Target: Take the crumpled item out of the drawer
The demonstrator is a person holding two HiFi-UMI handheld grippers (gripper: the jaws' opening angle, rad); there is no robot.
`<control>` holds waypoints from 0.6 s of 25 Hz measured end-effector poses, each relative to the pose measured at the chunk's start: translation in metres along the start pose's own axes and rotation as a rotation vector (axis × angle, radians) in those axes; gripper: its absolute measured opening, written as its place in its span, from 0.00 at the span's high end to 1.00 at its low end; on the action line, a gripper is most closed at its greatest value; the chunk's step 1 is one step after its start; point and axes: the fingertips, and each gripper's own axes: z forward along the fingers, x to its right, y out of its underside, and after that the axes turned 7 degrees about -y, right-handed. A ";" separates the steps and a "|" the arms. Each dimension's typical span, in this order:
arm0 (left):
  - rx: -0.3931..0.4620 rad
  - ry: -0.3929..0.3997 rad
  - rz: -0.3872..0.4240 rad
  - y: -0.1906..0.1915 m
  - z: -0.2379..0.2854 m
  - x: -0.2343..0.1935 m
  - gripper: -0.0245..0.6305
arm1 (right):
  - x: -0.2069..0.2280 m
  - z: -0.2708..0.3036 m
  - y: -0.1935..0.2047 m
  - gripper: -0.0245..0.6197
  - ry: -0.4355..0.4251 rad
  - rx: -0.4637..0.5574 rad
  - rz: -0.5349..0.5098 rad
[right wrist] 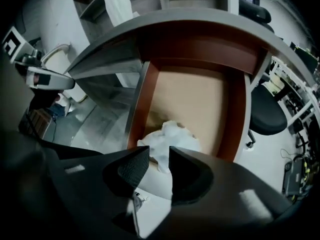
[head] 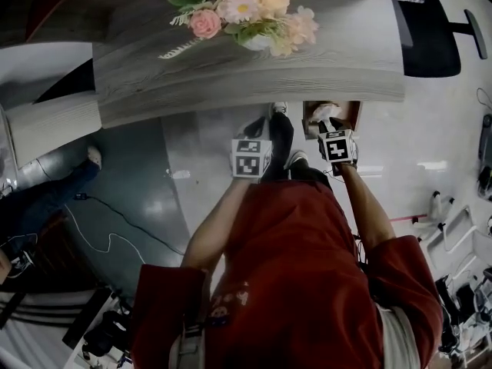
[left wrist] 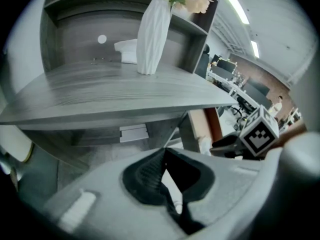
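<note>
The wooden drawer [head: 352, 114] [right wrist: 195, 99] stands pulled out from under the grey desk [head: 254, 71]. A crumpled white item [head: 326, 112] [right wrist: 170, 138] lies at its near end. My right gripper [head: 328, 126] [right wrist: 160, 159] hovers over that end, open, with a fold of the white item showing in the gap between its fingertips; the pads do not press on it. My left gripper [head: 253, 133] [left wrist: 164, 151] is held left of the drawer, in front of the desk edge, its tips meeting with nothing between them.
A white vase of flowers [head: 254, 14] [left wrist: 154, 34] stands on the desk top. A black office chair [head: 430, 29] [right wrist: 270, 114] is to the right of the drawer. A cable [head: 108, 237] runs over the floor at the left, near another person's leg [head: 54, 194].
</note>
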 end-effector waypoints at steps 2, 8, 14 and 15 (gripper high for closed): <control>-0.005 0.003 0.004 0.002 0.003 0.000 0.97 | 0.001 0.005 0.000 0.78 0.005 -0.022 -0.045; -0.050 -0.025 -0.021 0.012 0.013 -0.016 0.97 | 0.005 0.020 0.000 0.78 0.015 -0.076 -0.181; -0.071 -0.022 -0.030 0.019 0.016 -0.013 0.97 | 0.005 0.034 0.005 0.78 0.016 -0.126 -0.219; -0.074 -0.022 -0.032 0.020 0.017 -0.012 0.97 | 0.006 0.036 0.007 0.78 0.023 -0.138 -0.224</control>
